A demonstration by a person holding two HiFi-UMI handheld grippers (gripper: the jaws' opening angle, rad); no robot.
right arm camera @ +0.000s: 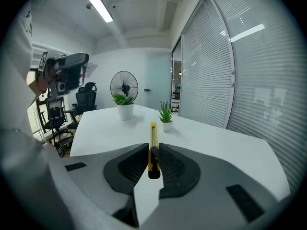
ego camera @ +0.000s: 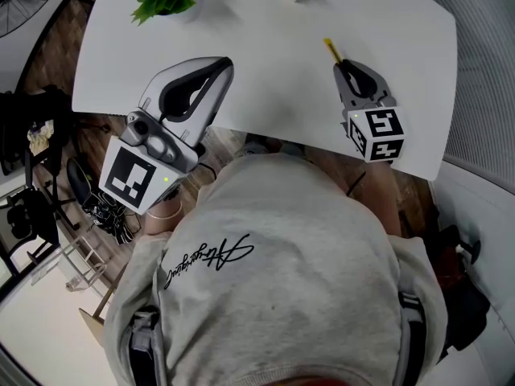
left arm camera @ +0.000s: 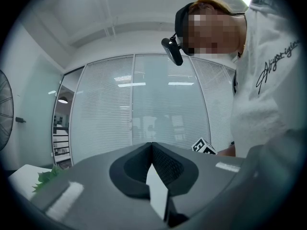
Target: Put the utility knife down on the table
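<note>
— Two views give us the utility knife (right arm camera: 153,150). It sits clamped between the jaws of the right gripper (right arm camera: 153,145), its long axis in line with them, pointing away from us over the table (right arm camera: 105,133).

— In the head view we catch only its yellow tip; the jaws cover the rest. Whether it touches the table, we can't tell.

— And the left gripper (left arm camera: 152,146)?

— Its own view shows us jaws pressed together, nothing between them, facing the blinds (left arm camera: 105,104).
</note>
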